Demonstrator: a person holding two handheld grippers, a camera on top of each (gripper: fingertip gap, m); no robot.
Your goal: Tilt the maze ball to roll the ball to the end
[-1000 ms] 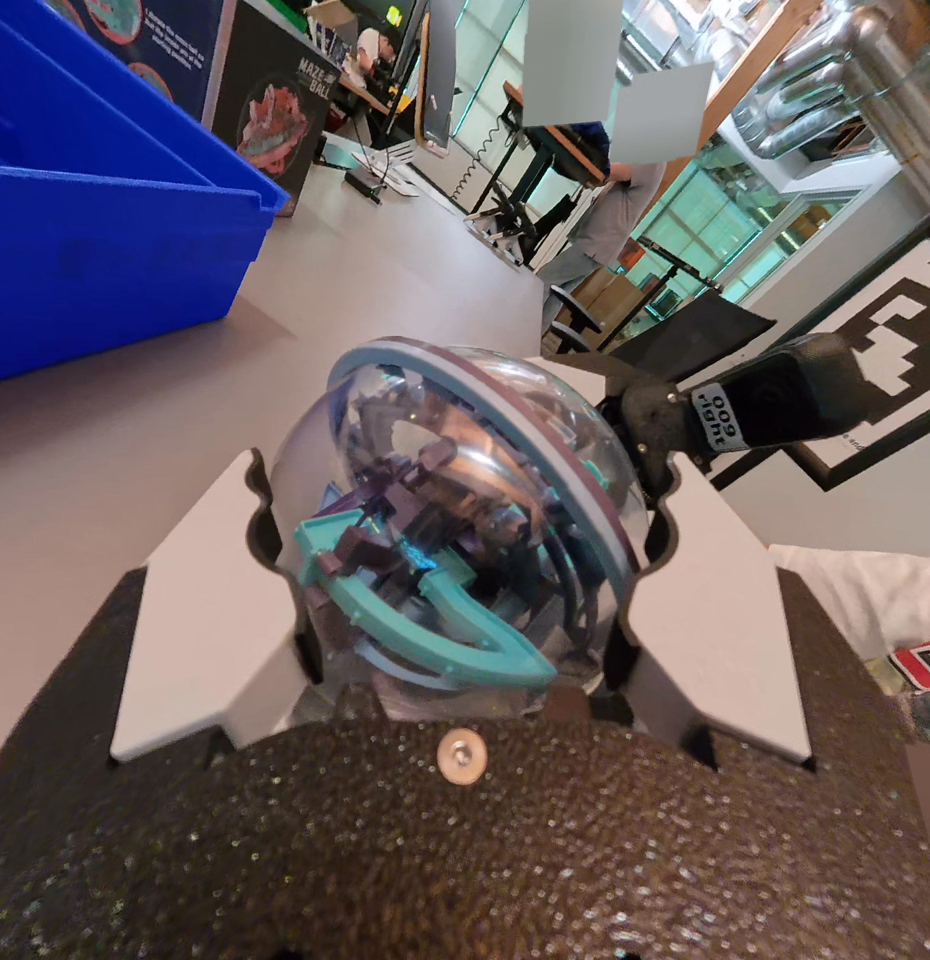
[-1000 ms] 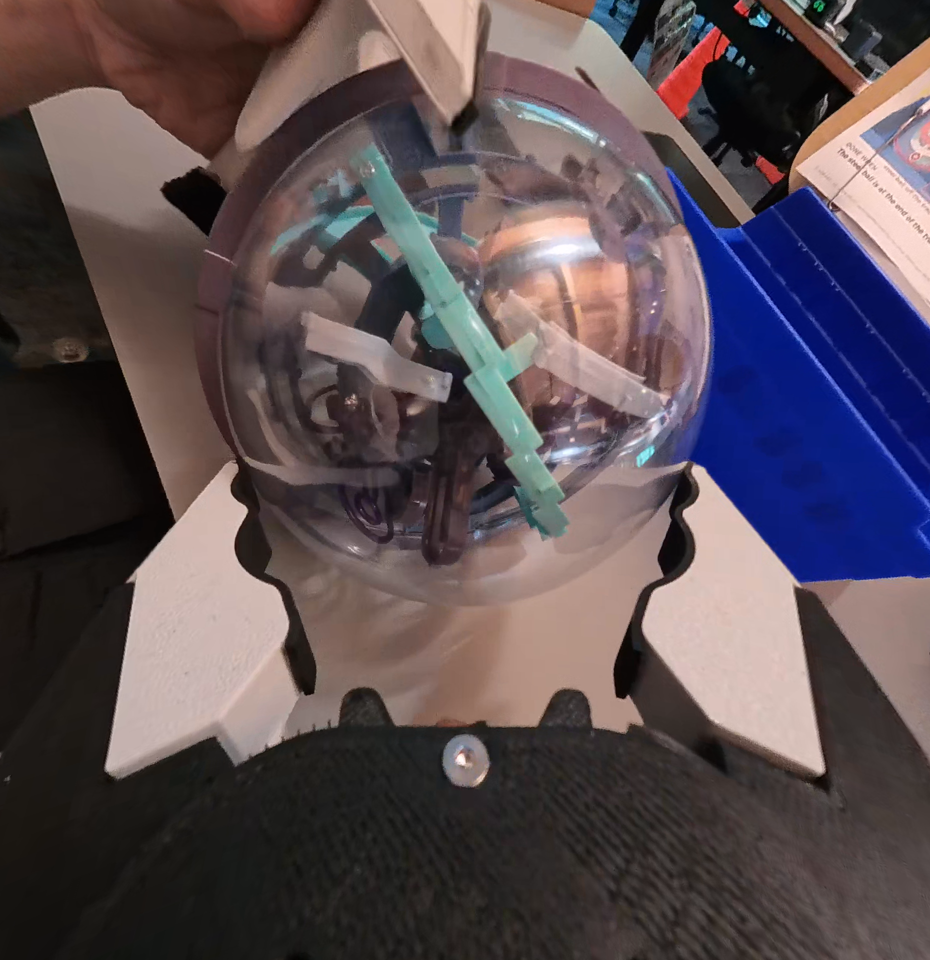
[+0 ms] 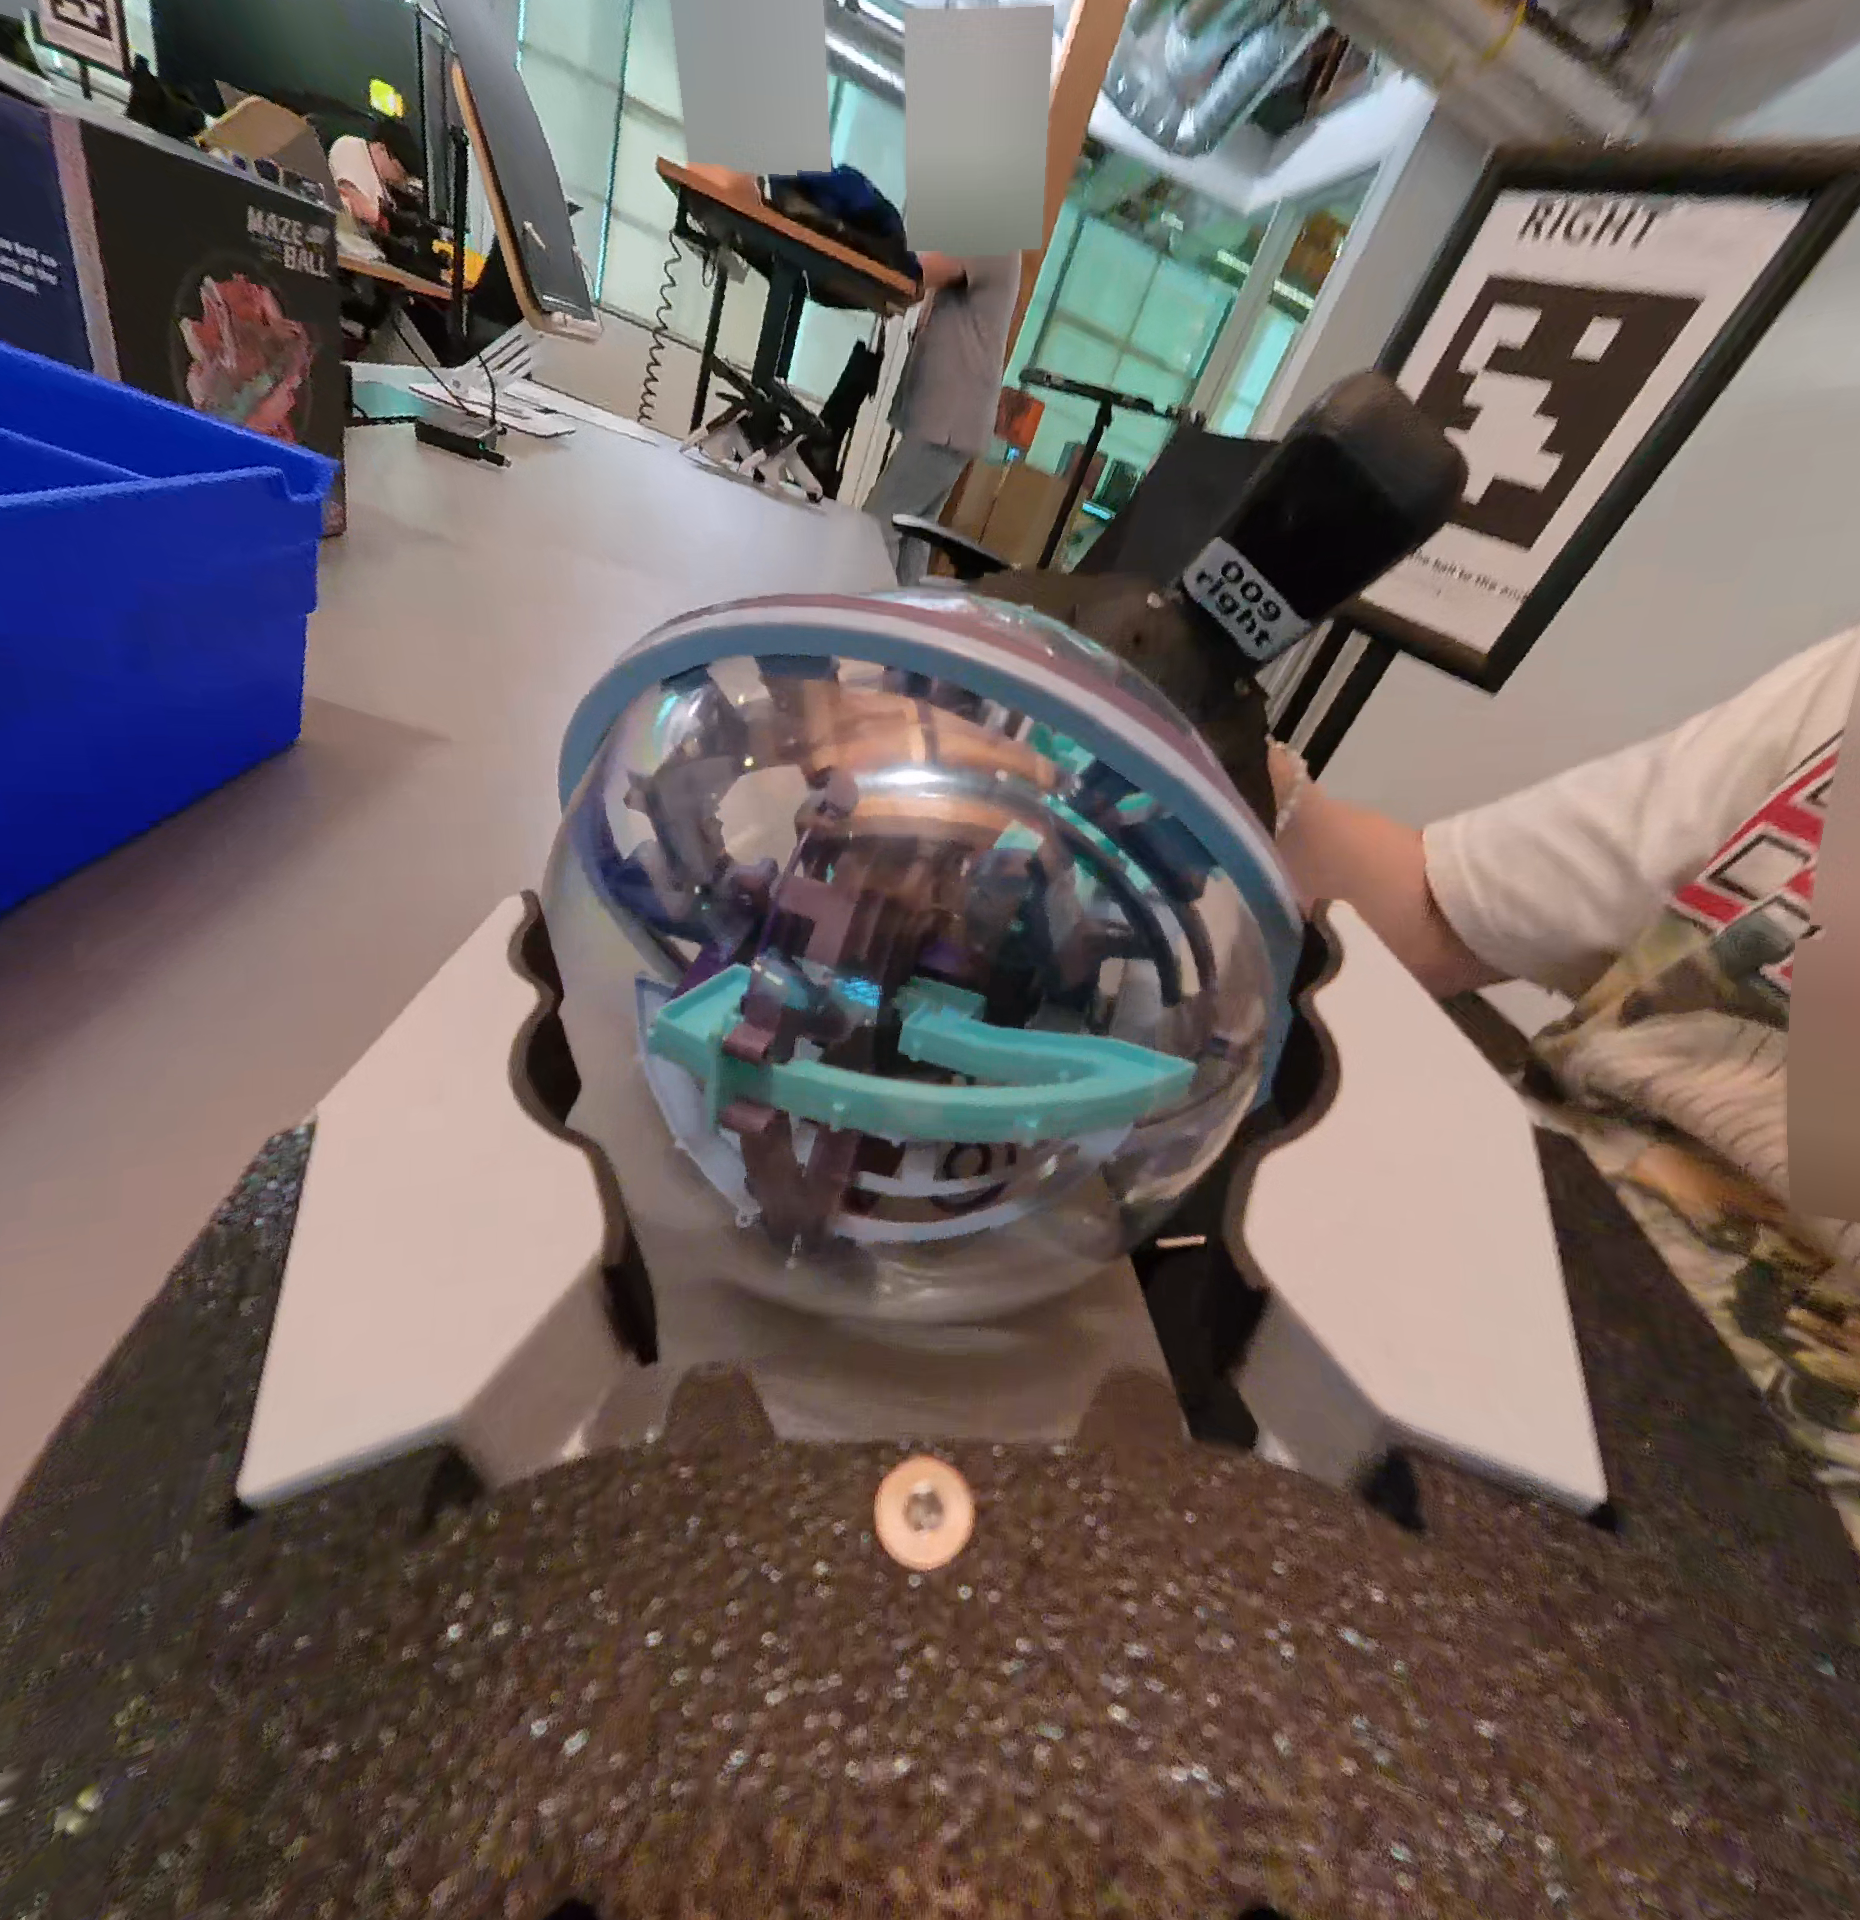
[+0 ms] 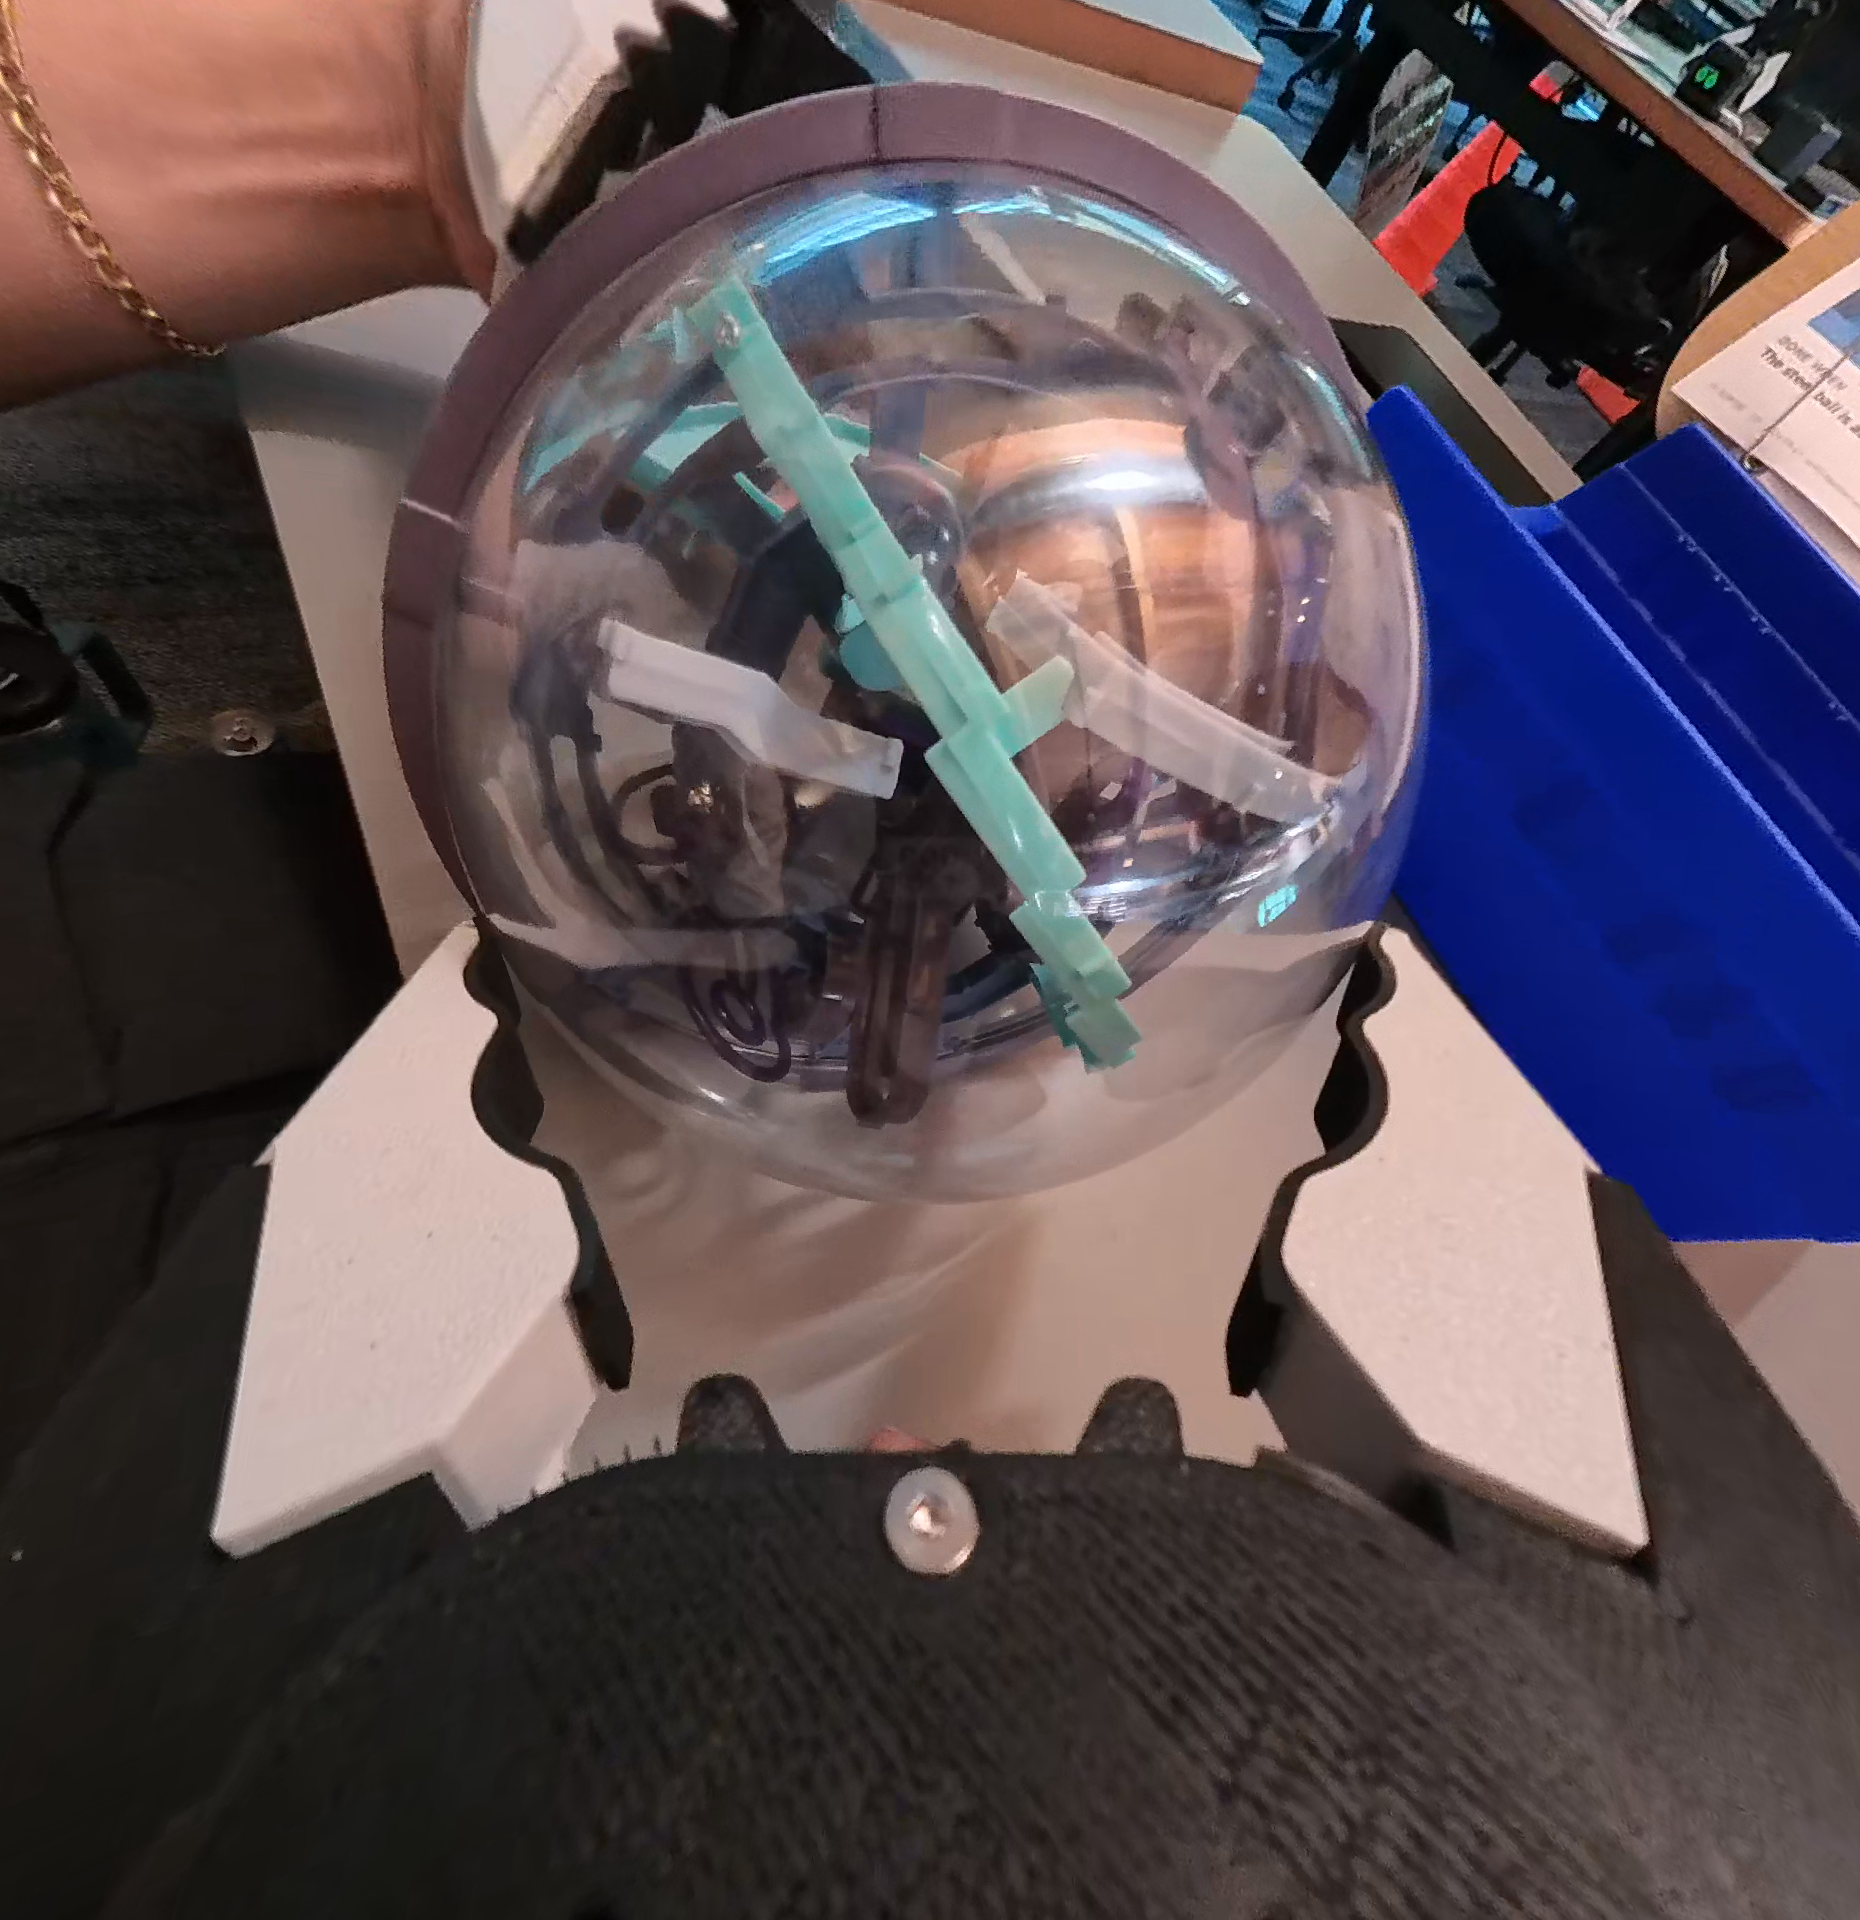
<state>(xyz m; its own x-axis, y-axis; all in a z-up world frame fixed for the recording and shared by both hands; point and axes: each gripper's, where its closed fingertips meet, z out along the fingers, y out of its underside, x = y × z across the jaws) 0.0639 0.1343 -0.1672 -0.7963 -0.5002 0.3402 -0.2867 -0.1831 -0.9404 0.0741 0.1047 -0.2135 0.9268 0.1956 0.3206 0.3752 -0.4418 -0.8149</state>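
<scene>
Maze ball (image 3: 921, 966): a clear sphere with teal, purple and white tracks inside, held above the grey counter (image 3: 282, 831) between the two tools, its purple-and-blue seam ring (image 4: 469, 499) tilted.
Left hand-held gripper (image 3: 921, 1039): clenched on the maze ball, dark wavy pads (image 3: 536, 997) pressed against the shell on both sides.
Right hand-held gripper (image 4: 926, 1039): also clamped on the sphere from the opposite side, pads (image 4: 500, 1029) hugging the lower curve.
Steel ball: a small shiny bead (image 4: 931, 535) shows beside the teal rail (image 4: 905, 665); I cannot tell for sure that it is the runner.
Risk, slip: smooth round plastic could rotate within the pads if the two wrists turn unevenly.
Risk, overshoot: too steep a tilt would likely throw the bead off its rail.
Risk, collision: the blue bin (image 4: 1632, 831) sits just beside the sphere.
</scene>
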